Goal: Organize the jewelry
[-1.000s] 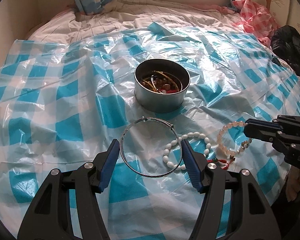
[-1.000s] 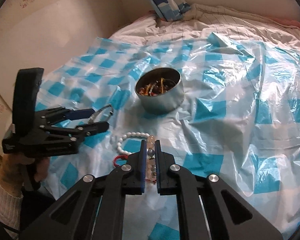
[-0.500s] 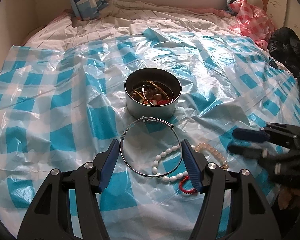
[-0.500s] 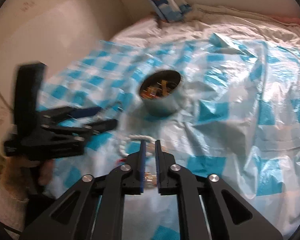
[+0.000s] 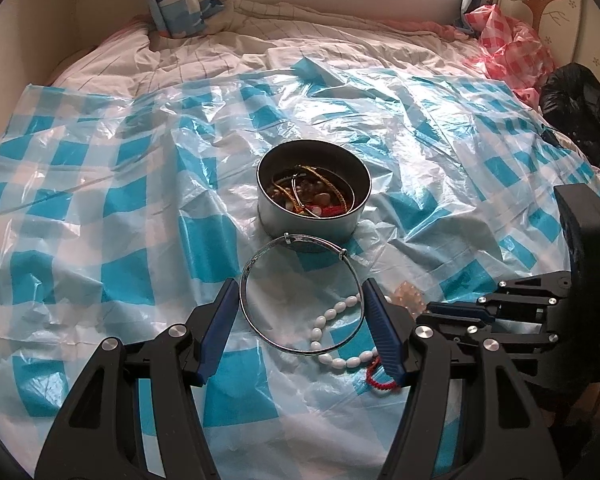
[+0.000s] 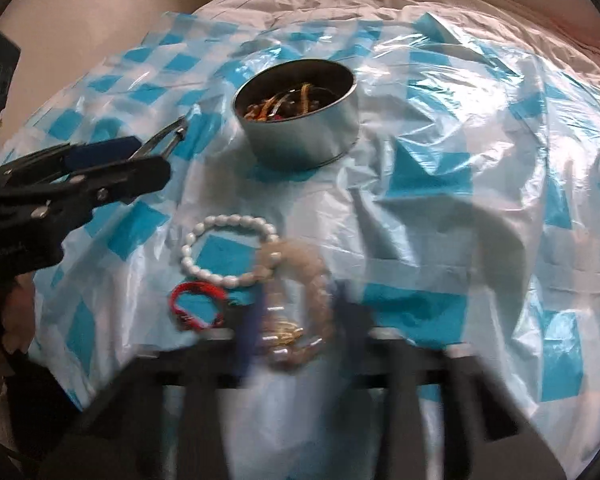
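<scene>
1. The left gripper [image 5: 300, 320] is gripping the silver bangle [image 5: 300, 292], just short of the tin [image 5: 314, 200].
2. The right gripper [image 6: 296, 328], blurred, is looking unclenched around the pale bead bracelet [image 6: 300, 280]; the white bead bracelet [image 6: 228, 252] and red cord [image 6: 196, 304] are waiting.
3. The tin is already holding several pieces.

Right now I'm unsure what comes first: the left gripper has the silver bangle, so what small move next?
Probably carry the bangle, held across the left gripper, forward over the tin just ahead, which already holds jewelry.
</scene>
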`<move>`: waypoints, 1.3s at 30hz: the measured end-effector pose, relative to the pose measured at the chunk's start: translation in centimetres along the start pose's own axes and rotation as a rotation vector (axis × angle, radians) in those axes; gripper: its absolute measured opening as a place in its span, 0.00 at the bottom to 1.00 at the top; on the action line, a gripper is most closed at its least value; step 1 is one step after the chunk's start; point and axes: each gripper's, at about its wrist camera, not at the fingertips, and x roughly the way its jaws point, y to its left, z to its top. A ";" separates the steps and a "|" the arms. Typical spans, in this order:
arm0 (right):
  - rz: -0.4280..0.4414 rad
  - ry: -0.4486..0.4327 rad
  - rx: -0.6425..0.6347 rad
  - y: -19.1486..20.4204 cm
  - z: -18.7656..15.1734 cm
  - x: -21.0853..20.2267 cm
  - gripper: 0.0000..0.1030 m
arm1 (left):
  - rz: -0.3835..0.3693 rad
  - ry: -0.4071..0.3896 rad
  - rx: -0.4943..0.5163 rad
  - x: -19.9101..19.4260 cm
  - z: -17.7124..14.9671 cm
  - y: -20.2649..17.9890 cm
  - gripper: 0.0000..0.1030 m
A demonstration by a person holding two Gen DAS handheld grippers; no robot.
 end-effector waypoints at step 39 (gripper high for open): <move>0.434 -0.355 0.215 -3.4 1.6 -7.3 0.08 | -0.026 -0.055 -0.027 0.2 3.1 -1.1 0.58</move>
